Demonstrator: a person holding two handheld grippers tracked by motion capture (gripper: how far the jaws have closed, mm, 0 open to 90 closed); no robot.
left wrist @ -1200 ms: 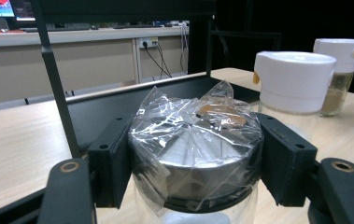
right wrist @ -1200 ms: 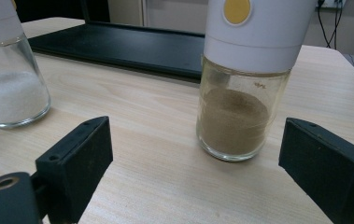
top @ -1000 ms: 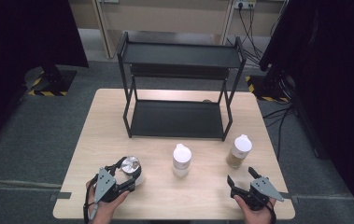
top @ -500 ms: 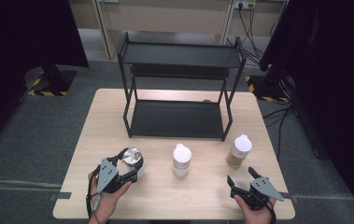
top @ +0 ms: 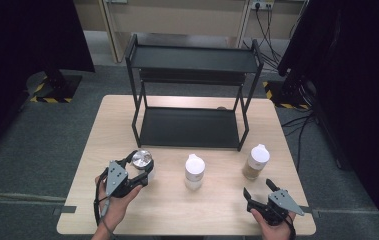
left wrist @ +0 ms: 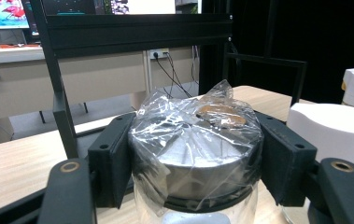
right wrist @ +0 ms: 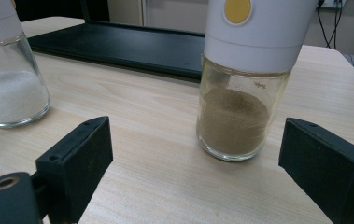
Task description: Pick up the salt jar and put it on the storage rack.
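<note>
High view: I am seeing my left hand-held gripper (top: 139,172) pinching the steel-lidded jar (top: 142,161) at the worktop's (top: 217,210) front left, my right hand-held gripper (top: 261,192) standing spread.

Left gripper view: plastic film is covering the lid.

Right gripper view: brown powder jar (right wrist: 249,79) is sitting ahead, untouched.

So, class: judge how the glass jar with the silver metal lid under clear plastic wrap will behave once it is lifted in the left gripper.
The glass jar with the silver metal lid is probably rigid but breakable if dropped. The crinkled clear plastic wrap under the left gripper pads may slide, so the grip might slip. Held high by the lid, the jar could swing or tilt.
</note>
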